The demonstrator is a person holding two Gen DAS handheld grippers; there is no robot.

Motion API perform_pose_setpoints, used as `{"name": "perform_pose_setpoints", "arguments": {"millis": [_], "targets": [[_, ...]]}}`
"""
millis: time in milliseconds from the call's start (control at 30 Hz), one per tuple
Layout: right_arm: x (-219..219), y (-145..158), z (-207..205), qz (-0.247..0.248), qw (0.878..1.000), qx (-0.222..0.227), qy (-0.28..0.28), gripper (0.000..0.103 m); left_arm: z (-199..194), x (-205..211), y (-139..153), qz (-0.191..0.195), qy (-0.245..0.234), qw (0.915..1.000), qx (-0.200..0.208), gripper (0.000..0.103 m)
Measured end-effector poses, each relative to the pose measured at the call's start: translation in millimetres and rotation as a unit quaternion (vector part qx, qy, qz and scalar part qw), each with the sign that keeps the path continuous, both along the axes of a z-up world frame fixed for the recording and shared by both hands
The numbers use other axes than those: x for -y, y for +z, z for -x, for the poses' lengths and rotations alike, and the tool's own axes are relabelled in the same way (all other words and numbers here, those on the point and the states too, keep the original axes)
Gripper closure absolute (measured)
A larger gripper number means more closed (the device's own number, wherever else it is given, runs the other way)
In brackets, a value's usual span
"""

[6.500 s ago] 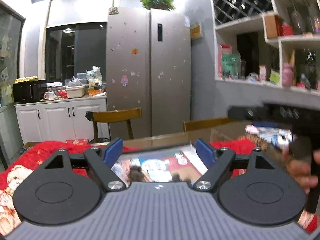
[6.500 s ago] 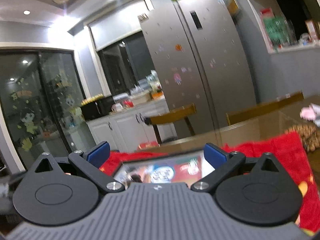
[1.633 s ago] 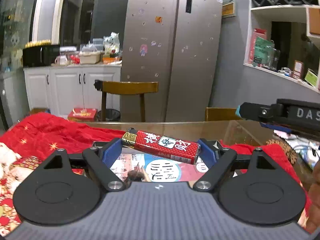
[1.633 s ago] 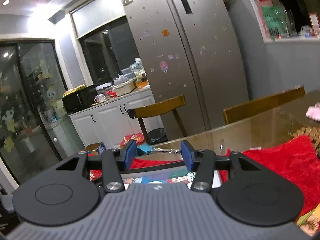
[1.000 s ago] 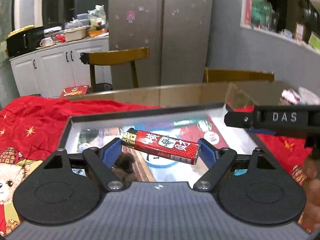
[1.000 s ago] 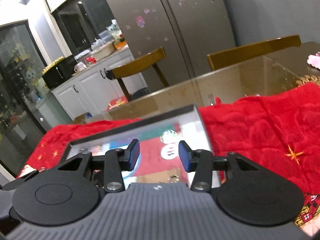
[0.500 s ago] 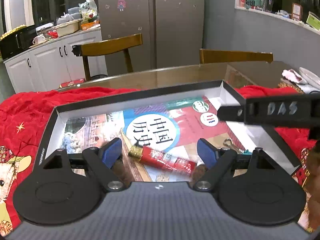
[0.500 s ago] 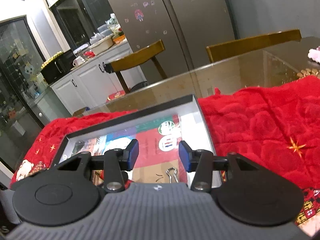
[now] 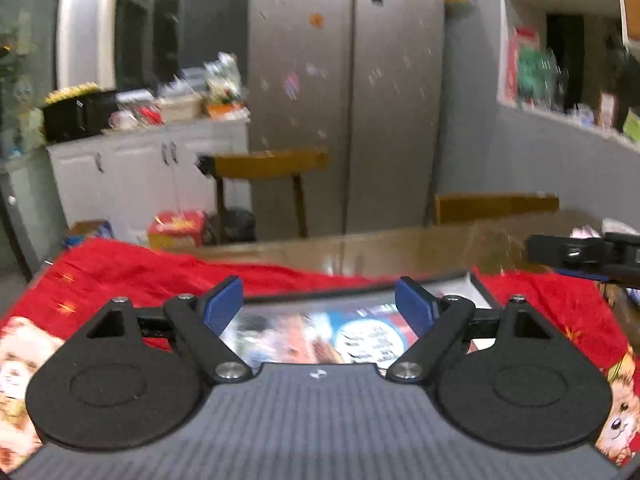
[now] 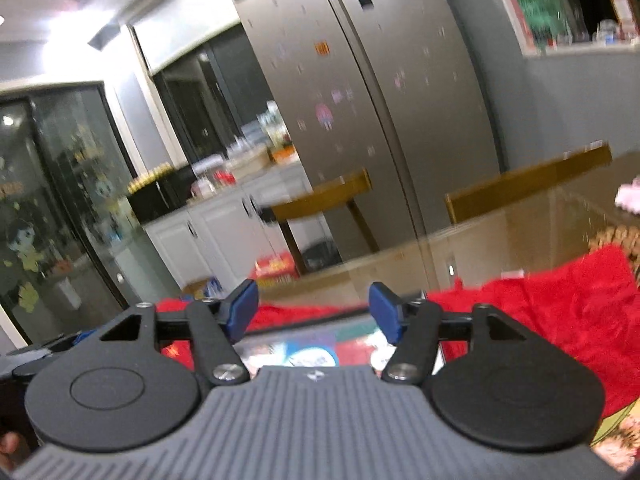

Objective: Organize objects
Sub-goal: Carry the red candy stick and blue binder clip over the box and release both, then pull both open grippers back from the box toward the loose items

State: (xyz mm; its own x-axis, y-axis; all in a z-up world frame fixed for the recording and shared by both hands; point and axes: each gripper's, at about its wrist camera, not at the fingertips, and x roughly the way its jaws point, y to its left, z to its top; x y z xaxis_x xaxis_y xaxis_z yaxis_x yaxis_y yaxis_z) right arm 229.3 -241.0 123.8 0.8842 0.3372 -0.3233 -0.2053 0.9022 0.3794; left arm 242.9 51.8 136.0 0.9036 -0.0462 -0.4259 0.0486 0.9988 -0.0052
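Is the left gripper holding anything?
No, the left gripper is open with nothing between its blue fingers, above the box.

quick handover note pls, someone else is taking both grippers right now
Left gripper: open, empty, tilted up over the near edge of the box.
Right gripper: open, empty, also raised above the box.
Things: the box sits on the red cloth with a printed book inside. The red lighter dropped in half a second ago is out of view now.
Done: lighter released into the box by the left gripper.
Left: cannot tell what remains; no other loose item shows in these blurred views. Look down before the next pick.
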Motion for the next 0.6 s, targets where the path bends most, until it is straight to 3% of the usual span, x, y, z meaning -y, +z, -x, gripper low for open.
{"name": "perform_pose_setpoints", "arguments": {"millis": [167,333,467,600], "targets": [[-12.1,23.5,40.1,0.007,0.999,0.047,0.001,0.018,55.9,-24.4,23.6,-0.03,0.014,0.999,0.031,0.017],[-27.9,18.6,85.5,-0.01,0.996,0.087,-0.031,0.008,109.4,-39.4,25.3,-0.058,0.013,0.9967,0.056,0.017],[-43.7,-1.4,111.9,0.013,0.992,0.118,-0.034,0.005,147.1,-40.6,8.0,-0.059,0.003,0.9954,0.076,0.017],[-54.0,-32.3,120.9,0.036,0.994,0.1,-0.041,0.005,162.1,-41.5,-25.6,-0.036,-0.001,0.9967,0.073,0.017]]}}
